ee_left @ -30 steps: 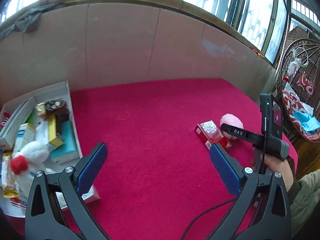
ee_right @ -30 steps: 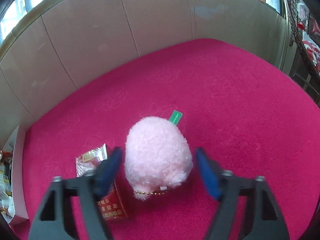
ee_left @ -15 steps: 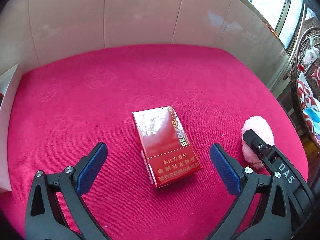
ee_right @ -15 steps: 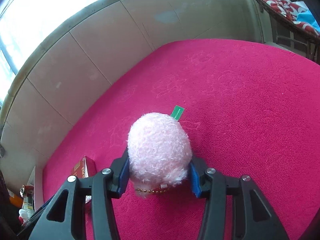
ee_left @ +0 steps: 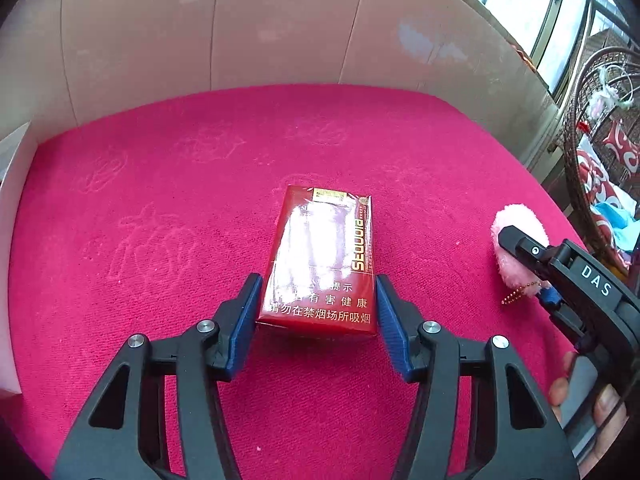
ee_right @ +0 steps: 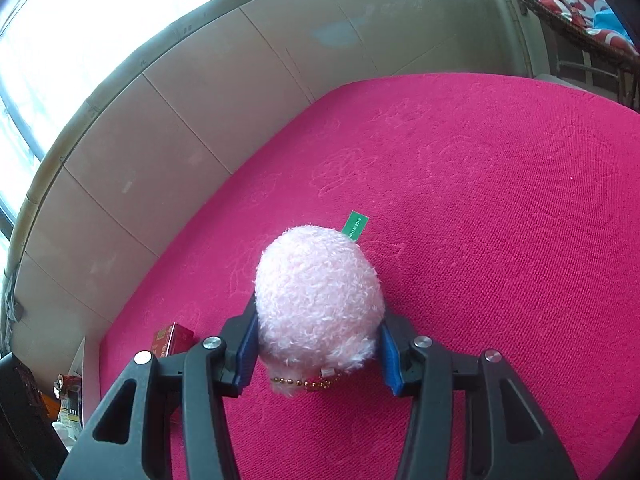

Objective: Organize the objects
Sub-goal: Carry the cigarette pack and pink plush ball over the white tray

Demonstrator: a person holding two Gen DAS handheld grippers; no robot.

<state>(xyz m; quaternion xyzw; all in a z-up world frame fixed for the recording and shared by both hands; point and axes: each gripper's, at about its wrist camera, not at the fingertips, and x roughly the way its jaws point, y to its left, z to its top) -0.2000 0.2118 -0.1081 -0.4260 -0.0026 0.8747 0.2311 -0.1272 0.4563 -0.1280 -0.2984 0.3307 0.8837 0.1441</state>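
Left wrist view
Pack (ee_left: 322,260): red cigarette pack lying flat on the pink table (ee_left: 160,200), mid-scene, its near end between the blue pads.
Left tongs (ee_left: 316,320): closed in on the pack's two long sides; the left pad looks to touch, while a sliver of gap may remain at the right, so the grip is not certain.
Handling, judged: light, stiff card in glossy film, likely slippery; the long side edges are the sound hold, with modest squeeze lest the box dent.
Right tongs (ee_left: 520,256): seen at far right, pinching the pink plush.

Right wrist view
Plush (ee_right: 318,300): pink fluffy ball with a green tag and bead chain, on the table.
Right tongs (ee_right: 316,354): pressed into its near flanks.
Handling, judged: very light, soft, compressible; grip across the middle of the body, not the chain.
Pack (ee_right: 172,338): lies to the near left.
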